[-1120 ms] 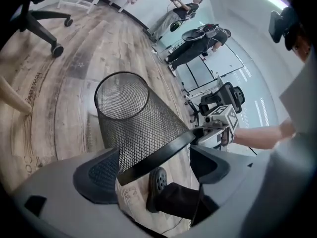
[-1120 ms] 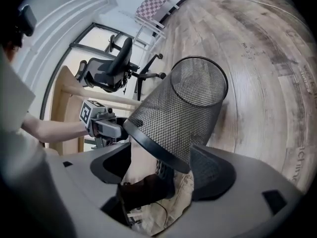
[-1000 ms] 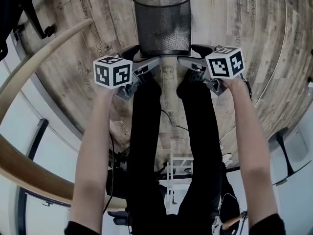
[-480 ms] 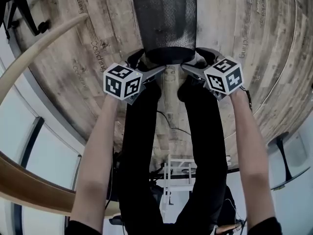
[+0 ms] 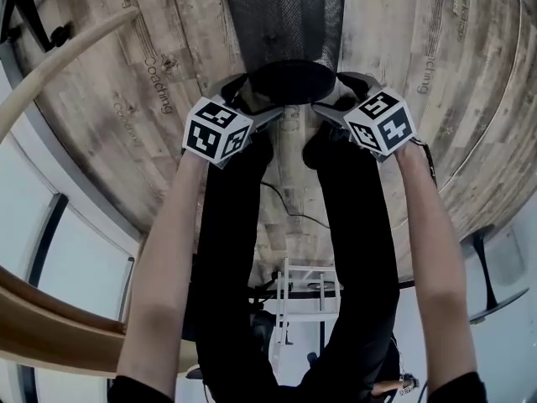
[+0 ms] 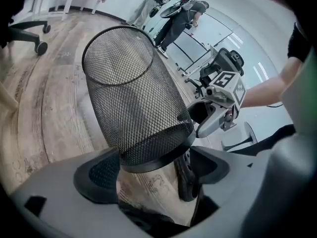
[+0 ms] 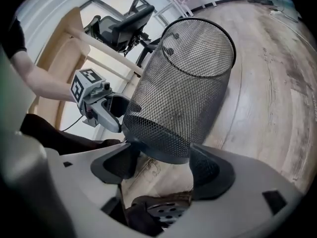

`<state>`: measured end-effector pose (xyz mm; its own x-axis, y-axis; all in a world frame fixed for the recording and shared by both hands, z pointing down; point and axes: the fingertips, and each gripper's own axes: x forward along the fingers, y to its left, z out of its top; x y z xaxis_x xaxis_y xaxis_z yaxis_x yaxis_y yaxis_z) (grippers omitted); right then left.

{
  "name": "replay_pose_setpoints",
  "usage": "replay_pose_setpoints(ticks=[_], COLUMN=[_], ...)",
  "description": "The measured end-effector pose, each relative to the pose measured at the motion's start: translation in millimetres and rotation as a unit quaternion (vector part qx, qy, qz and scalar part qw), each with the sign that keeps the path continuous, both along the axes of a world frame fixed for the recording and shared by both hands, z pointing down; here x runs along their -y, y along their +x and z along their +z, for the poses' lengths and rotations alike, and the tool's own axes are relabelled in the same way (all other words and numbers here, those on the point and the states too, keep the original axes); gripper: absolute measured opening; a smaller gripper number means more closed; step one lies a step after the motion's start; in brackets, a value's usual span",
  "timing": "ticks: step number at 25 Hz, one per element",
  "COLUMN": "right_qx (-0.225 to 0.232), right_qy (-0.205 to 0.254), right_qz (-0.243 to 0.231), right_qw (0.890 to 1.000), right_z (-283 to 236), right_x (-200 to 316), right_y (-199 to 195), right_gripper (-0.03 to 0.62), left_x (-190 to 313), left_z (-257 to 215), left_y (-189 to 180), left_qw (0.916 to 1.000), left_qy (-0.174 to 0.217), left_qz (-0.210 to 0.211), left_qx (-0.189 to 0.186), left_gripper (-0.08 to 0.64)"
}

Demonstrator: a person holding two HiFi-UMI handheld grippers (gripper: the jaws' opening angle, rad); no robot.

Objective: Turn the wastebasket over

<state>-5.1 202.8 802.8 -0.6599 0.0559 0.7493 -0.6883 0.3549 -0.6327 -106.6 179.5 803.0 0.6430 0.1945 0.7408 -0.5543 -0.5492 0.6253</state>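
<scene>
The black mesh wastebasket (image 5: 285, 23) sits at 12 o'clock in the head view. It is tipped well off upright: its solid bottom band (image 6: 158, 155) is nearest the person, and its open mouth (image 7: 198, 33) points away over the plank floor (image 5: 436, 74). The band hangs clear of the floor, with boards and a shoe (image 6: 185, 175) showing beneath it. No view settles whether the far rim touches the floor.

The left tongs (image 5: 252, 101) take the band from about 9 o'clock and the right tongs (image 5: 331, 99) from about 3 o'clock. In each gripper view the two pads are spread wide with the band between them, both pads against its curved edge. So each pair looks clamped on the base, and the basket is carried between the two.

By my reading the turn is roughly at its midpoint. The grip is made and the base is raised, but the mouth faces outward, not down. The next move calls for swinging the base up and over towards 12 o'clock, both hands in step so the basket turns about the line between them. The mouth then has to be lowered until the whole rim lies flat on the floor.

The band is round and smooth, so uneven pressure could let it roll or slip out. The pads should let go only once the rim bears the weight.
</scene>
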Motion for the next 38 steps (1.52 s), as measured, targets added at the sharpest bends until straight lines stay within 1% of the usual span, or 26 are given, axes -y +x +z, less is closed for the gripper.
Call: replay_pose_setpoints(ticks=[4, 8, 13, 15, 18, 22, 28, 31, 33, 36, 38], right_qx=[-0.002, -0.004, -0.006, -0.009, -0.016, -0.025, -0.038, -0.044, -0.047, -0.058, -0.064], right_qy=[0.002, -0.001, -0.025, -0.023, -0.011, 0.016, 0.068, 0.098, 0.120, 0.159, 0.176], right_qz=[-0.004, -0.008, 0.010, 0.009, -0.001, -0.015, -0.014, -0.025, -0.044, -0.076, -0.093], right_qw=[1.000, 1.000, 1.000, 1.000, 1.000, 0.999, 0.997, 0.994, 0.991, 0.983, 0.978], right_z=[2.3, 2.8, -9.7, -20.0, -37.4, -59.1, -80.0, -85.0, -86.3, -88.7, -89.7], right_x=[3.7, 5.0, 8.9, 15.4, 29.7, 55.0, 108.1, 139.0, 158.7, 186.3, 201.2], right_y=[1.1, 1.2, -3.4, -6.0, -3.5, 5.4, 9.5, 3.7, -1.4, -6.5, -8.3], right_gripper=[0.348, 0.348, 0.347, 0.347, 0.347, 0.347, 0.347, 0.347, 0.347, 0.347, 0.347], left_x=[2.0, 2.2, -2.3, -2.3, 5.1, 33.0, 102.6, 136.9, 158.4, 183.1, 194.5], left_z=[3.5, 5.0, 1.6, -3.7, -19.2, -47.2, -82.9, -89.9, -91.6, -92.2, -89.8], left_y=[0.6, -0.5, -4.2, -8.9, -12.1, -8.4, 14.2, 23.6, 27.9, 34.3, 37.0], left_qw=[1.0000, 0.9999, 0.9992, 0.9985, 0.9982, 0.9988, 0.9974, 0.9939, 0.9903, 0.9842, 0.9797], left_qy=[0.002, 0.000, -0.024, -0.032, -0.027, 0.002, 0.068, 0.105, 0.130, 0.160, 0.175], left_qz=[0.001, 0.011, 0.016, 0.015, 0.019, 0.025, 0.020, 0.033, 0.048, 0.073, 0.096], left_qx=[0.001, 0.003, 0.028, 0.042, 0.050, 0.041, 0.012, 0.008, 0.011, 0.014, 0.019], left_gripper=[0.434, 0.434, 0.434, 0.434, 0.434, 0.434, 0.433, 0.433, 0.433, 0.433, 0.433])
